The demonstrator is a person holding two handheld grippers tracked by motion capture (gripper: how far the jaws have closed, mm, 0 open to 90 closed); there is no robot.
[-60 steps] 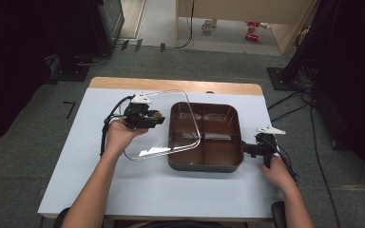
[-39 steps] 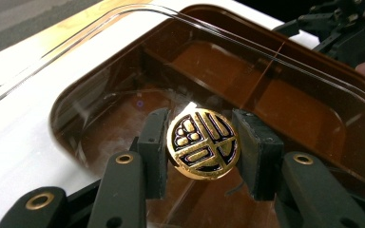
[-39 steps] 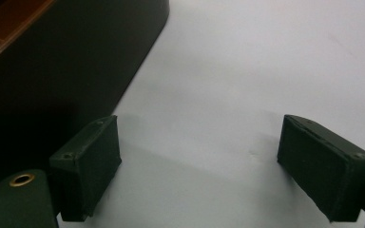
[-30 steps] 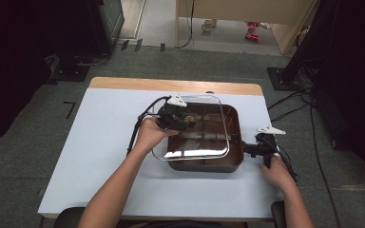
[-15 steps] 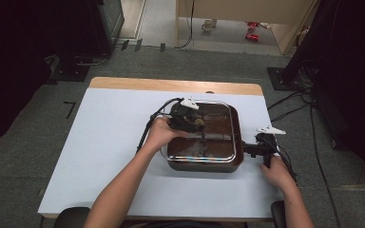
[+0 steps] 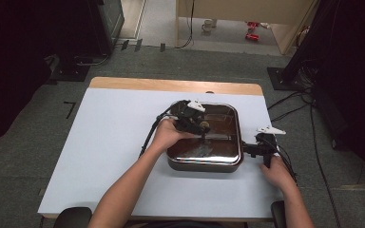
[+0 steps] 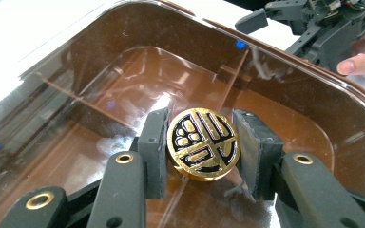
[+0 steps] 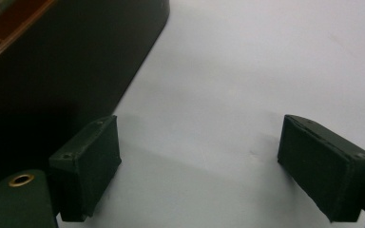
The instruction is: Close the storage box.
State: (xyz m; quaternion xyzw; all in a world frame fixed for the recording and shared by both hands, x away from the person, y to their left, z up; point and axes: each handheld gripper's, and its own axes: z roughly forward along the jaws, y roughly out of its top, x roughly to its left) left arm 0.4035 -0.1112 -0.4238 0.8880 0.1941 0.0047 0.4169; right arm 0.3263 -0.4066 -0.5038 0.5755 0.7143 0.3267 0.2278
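From the high view, the pan [image 6: 204, 164] sits right of the table's [image 6: 100, 142] middle, and the glass lid [image 6: 218, 130] looks to lie square on top of it. The left gripper [image 6: 200, 127] hangs over the pan's centre, holding the lid by its knob. The right gripper [image 6: 247, 150] rests on the table just beside the pan's right wall. I'd say the step in hand is seating the lid, and it seems all but done.

In the left gripper view, the pads [image 7: 154, 152] press on both sides of the gold knob [image 7: 203, 150], so the jaws are clamped on it. The lid's glass [image 7: 100, 85] spreads across the pan's brown inside below. Beyond the pan's far rim sits the right gripper [image 7: 247, 20].

In the right gripper view, the pads [image 8: 88, 164] stand wide with bare table between them, gripping nothing; the pan's dark wall [image 8: 66, 71] is just beside one pad.

Next, I reckon, the left jaws need to let go of the knob and lift straight up, without dragging the lid off the pan.
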